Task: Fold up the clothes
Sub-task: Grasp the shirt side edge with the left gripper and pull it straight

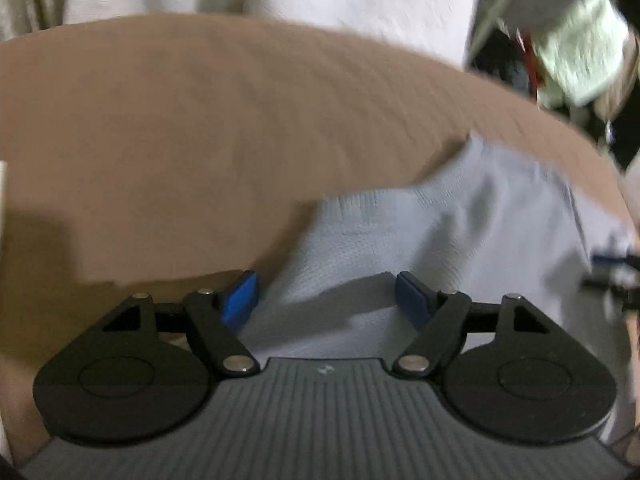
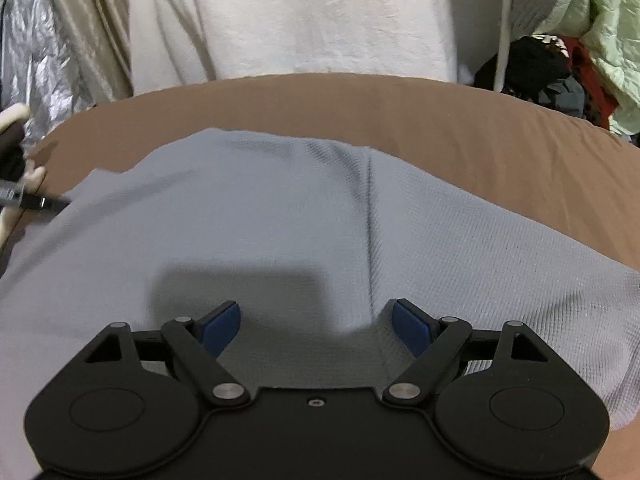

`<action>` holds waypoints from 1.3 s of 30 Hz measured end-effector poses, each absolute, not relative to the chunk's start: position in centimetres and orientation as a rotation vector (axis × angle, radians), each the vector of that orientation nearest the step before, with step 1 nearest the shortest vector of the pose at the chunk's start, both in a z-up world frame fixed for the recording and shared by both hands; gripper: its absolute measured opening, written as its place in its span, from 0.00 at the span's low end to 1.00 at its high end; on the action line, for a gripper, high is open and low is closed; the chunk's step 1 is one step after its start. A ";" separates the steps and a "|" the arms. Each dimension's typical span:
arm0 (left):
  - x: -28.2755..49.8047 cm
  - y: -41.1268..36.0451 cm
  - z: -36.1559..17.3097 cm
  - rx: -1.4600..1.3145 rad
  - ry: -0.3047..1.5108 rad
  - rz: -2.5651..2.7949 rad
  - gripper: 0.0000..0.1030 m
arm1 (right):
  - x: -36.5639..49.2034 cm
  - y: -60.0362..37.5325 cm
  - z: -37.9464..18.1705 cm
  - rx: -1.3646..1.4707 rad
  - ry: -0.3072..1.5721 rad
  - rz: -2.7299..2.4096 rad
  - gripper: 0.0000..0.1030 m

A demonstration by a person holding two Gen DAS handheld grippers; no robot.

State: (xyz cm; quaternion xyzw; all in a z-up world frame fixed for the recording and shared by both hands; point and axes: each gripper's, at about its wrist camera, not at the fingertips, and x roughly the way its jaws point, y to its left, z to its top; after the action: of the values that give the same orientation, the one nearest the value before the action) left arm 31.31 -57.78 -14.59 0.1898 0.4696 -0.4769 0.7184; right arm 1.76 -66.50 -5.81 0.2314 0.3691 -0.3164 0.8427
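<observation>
A light blue-grey knit garment (image 2: 280, 216) lies spread on a brown covered surface (image 2: 440, 120). My right gripper (image 2: 316, 328) hovers over the middle of the garment, open, with nothing between its blue pads (image 2: 222, 328). A seam or crease (image 2: 372, 232) runs up the cloth just right of centre. In the left wrist view the garment (image 1: 460, 232) fills the lower right, its edge slanting across the brown surface (image 1: 200, 140). My left gripper (image 1: 326, 300) stands open above that edge, empty; this view is blurred.
White cloth (image 2: 300, 20) hangs behind the surface. A pile of dark, red and pale green clothes (image 2: 568, 68) sits at the back right. A crinkled silvery sheet (image 2: 36, 72) is at the back left. A hand with a dark tool (image 2: 24, 196) shows at the left edge.
</observation>
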 end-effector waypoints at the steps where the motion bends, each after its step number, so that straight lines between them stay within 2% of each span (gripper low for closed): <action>1: 30.4 -58.3 -14.9 0.468 0.994 -1.027 0.78 | 1.6 -66.7 -6.0 0.492 0.769 -0.684 0.84; 2: 29.8 -58.6 -15.1 0.484 0.960 -0.999 0.82 | 1.4 -67.0 -6.1 0.498 0.760 -0.698 0.84; 4: 29.2 -59.2 -15.0 0.481 0.931 -0.960 0.81 | 1.1 -67.6 -6.2 0.531 0.738 -0.720 0.84; 5: 29.3 -59.4 -14.8 0.464 0.943 -0.957 0.72 | 0.9 -67.9 -6.1 0.545 0.728 -0.727 0.84; 6: 29.5 -59.6 -14.5 0.448 0.955 -0.954 0.46 | 0.6 -68.0 -5.9 0.554 0.719 -0.732 0.84; 7: 29.0 -59.7 -14.1 0.442 0.947 -0.951 0.29 | 0.4 -68.1 -5.8 0.557 0.712 -0.738 0.84; 8: 28.5 -59.7 -13.3 0.457 0.923 -0.943 0.03 | 0.2 -68.3 -5.7 0.555 0.708 -0.744 0.84; 13: 26.4 -59.1 -7.2 0.472 0.590 -0.924 0.04 | -0.6 -69.2 -6.0 0.610 0.705 -0.756 0.84; 16: 28.3 -60.3 -6.3 0.419 0.611 -0.911 0.04 | -0.1 -68.9 -6.2 0.593 0.709 -0.757 0.84; 19: 29.3 -62.8 -9.6 0.538 0.649 -0.867 0.04 | 0.3 -68.9 -6.4 0.574 0.712 -0.768 0.83; 20: 29.7 -63.5 -11.3 0.578 0.686 -0.845 0.05 | 0.5 -68.9 -6.5 0.571 0.711 -0.771 0.83; 23: 30.1 -64.7 -15.2 0.603 0.743 -0.779 0.21 | 0.2 -68.9 -6.6 0.561 0.709 -0.785 0.83; 24: 30.1 -64.3 -15.2 0.572 0.723 -0.760 0.38 | 0.0 -68.9 -6.6 0.558 0.709 -0.789 0.83; 26: 30.3 -63.0 -14.6 0.529 0.687 -0.706 0.64 | -0.3 -68.9 -6.6 0.553 0.706 -0.803 0.83; 32: 29.9 -59.4 -12.8 0.668 0.642 -0.579 0.67 | -4.0 -71.7 -5.0 0.661 0.682 -0.971 0.83; 34: 29.0 -57.1 -12.3 0.665 0.657 -0.597 0.71 | -5.7 -72.6 -4.0 0.728 0.687 -1.003 0.83; 36: 28.5 -54.8 -11.4 0.633 0.688 -0.589 0.80 | -7.3 -73.0 -3.3 0.791 0.704 -1.025 0.83; 39: 29.1 -52.8 -11.9 0.565 0.739 -0.590 0.84 | -9.5 -72.4 -3.0 0.883 0.682 -1.030 0.83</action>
State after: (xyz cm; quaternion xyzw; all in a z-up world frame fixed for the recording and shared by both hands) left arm 29.07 -52.83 -11.92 0.2686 0.3511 -0.2802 0.8521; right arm -9.53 -72.42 -3.03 0.4003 0.3093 -0.4669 0.7253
